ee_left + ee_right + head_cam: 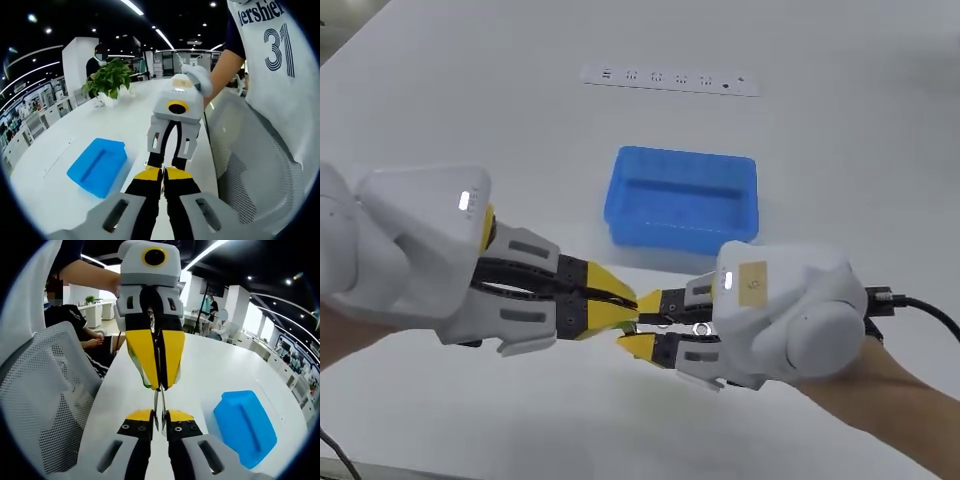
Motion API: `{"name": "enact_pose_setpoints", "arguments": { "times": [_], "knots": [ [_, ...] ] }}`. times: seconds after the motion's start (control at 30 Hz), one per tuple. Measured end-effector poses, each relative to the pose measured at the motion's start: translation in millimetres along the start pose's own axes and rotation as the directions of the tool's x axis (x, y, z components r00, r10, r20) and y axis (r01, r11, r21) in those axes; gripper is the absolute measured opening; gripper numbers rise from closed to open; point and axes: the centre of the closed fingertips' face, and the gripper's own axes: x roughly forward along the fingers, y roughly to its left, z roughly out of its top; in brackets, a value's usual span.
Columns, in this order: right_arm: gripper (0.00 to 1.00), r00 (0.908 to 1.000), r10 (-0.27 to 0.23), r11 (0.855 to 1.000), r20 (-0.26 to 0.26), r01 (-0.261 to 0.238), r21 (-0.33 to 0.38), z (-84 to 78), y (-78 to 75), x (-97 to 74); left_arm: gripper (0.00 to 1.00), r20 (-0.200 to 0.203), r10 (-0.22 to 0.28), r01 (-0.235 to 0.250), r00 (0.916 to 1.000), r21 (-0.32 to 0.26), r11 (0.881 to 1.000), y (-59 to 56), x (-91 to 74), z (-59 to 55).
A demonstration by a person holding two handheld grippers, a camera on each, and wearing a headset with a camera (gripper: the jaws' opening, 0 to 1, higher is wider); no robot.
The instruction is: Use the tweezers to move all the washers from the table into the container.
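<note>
Head view, bench (820,130): white and smooth, with a white power strip (670,80) lying at the far side.
Head view, container (680,235): a blue rectangular tray with low walls. It stands on the bench beyond the two grippers, apart from them.
Head view, left gripper (628,305): it comes from the left, with a white body and black fingers. Its yellow jaws run together to one tip.
Head view, right gripper (640,322): it comes from the right and points at the left gripper, tip to tip. Its yellow jaws stand a little apart.
Left gripper view, own jaws: the two yellow tips are almost together, with a very thin gap between them.
Left gripper view, right gripper: it is straight ahead, facing this camera, and a person's hand (197,77) holds it.
Left gripper view, surroundings: the container lies on the bench to the left. A green plant (107,77) stands far behind, and a mesh chair (250,165) is at the right.
Right gripper view, tweezers (158,407): two thin, bright metal blades lie close side by side. They come out of the left gripper's closed yellow jaws above.
Right gripper view, own jaws: the yellow pads are slightly apart and the ends of the tweezers lie in the gap. Whether the pads press on them, I cannot tell.
Right gripper view, container: it is on the bench at the right, well apart from the tweezers.
</note>
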Motion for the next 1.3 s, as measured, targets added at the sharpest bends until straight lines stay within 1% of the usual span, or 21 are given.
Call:
{"name": "enact_pose_setpoints", "arguments": {
  "times": [0.3, 0.5, 0.8, 1.1, 1.17, 1.3],
  "knots": [
    [0.11, 0.9999, -0.005, 1.0, -0.013, 0.005, 0.024, -9.5, -6.5, 4.8, 0.06, -0.014, 0.003, -0.003, 0.9999, -0.005, 1.0, 8.3, 6.4, -8.2],
    [0.12, 0.9999, 0.004, 0.999, -0.012, -0.003, 0.047, -12.8, -9.0, 9.9, 0.06, -0.02, 0.005, -0.005, 0.9998, -0.015, 1.0, 12.2, 7.1, -11.3],
    [0.12, 0.9996, 0.021, 0.998, -0.018, -0.02, 0.065, -17.0, -7.1, 16.2, 0.06, -0.025, -0.001, 0.0, 0.9997, -0.032, 1.0, 14.0, 6.7, -17.1],
    [0.12, 0.9998, 0.013, 0.997, -0.014, -0.012, 0.075, -18.4, -9.7, 16.1, 0.06, -0.02, -0.005, 0.004, 0.9998, -0.028, 1.0, 15.4, 9.1, -15.5],
    [0.12, 0.9999, 0.012, 0.997, -0.012, -0.011, 0.079, -18.6, -10.8, 16.0, 0.06, -0.014, -0.008, 0.008, 0.9999, -0.036, 0.999, 15.4, 9.7, -14.9],
    [0.12, 0.9996, 0.017, 0.996, -0.02, -0.015, 0.084, -22.7, -10.0, 16.6, 0.06, -0.027, -0.007, 0.006, 0.9996, -0.035, 0.999, 16.4, 10.8, -18.4]
  ]
}}
